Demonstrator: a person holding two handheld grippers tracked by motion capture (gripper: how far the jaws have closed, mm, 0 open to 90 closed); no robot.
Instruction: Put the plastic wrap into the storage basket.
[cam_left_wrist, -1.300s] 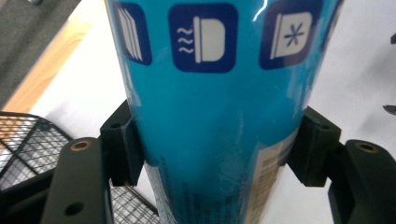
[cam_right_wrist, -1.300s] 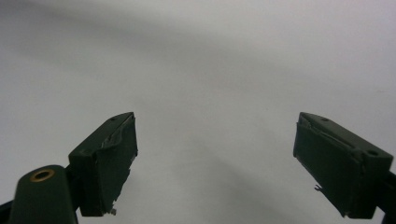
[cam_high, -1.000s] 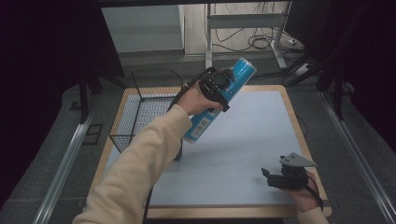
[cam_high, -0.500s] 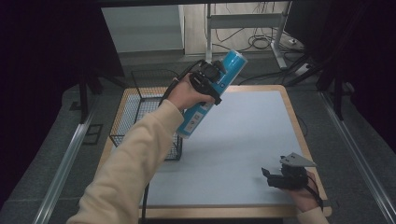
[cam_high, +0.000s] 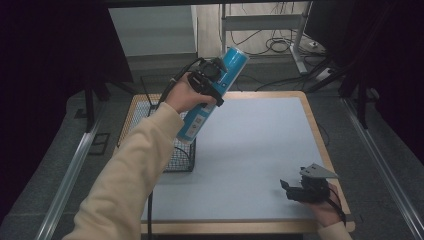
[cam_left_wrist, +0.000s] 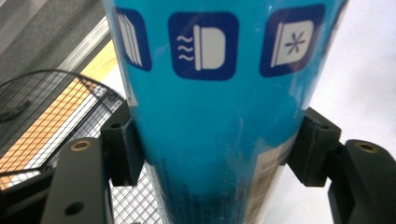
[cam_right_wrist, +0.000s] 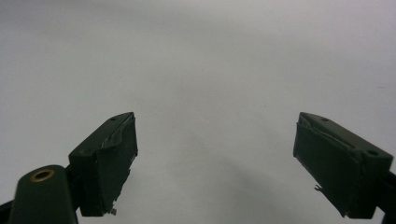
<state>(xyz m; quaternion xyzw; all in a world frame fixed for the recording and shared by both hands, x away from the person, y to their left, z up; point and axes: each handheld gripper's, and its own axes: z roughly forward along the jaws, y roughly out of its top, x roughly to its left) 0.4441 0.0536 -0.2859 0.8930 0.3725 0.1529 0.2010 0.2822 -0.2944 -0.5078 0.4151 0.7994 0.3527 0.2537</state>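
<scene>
A tall blue can (cam_high: 215, 92) with white icons hangs tilted in the air over the right edge of the black wire basket (cam_high: 150, 120). My left gripper (cam_high: 210, 82) is shut on the blue can around its middle. In the left gripper view both pads press on the sides of the blue can (cam_left_wrist: 210, 116), with the basket (cam_left_wrist: 42, 121) below at the left. My right gripper (cam_high: 292, 192) rests low at the table's front right corner. The right gripper view has its jaws standing wide apart with nothing between them, over the bare grey mat (cam_right_wrist: 210, 70).
A grey mat (cam_high: 250, 150) covers the wooden table (cam_high: 320, 145). The basket stands at the table's left side. Metal rails (cam_high: 65, 180) run along both sides of the table, and cables (cam_high: 280, 45) lie on the floor behind it.
My left gripper has carried the blue can left and upward, from over the mat to above the basket's edge. The right gripper has stayed in place.
</scene>
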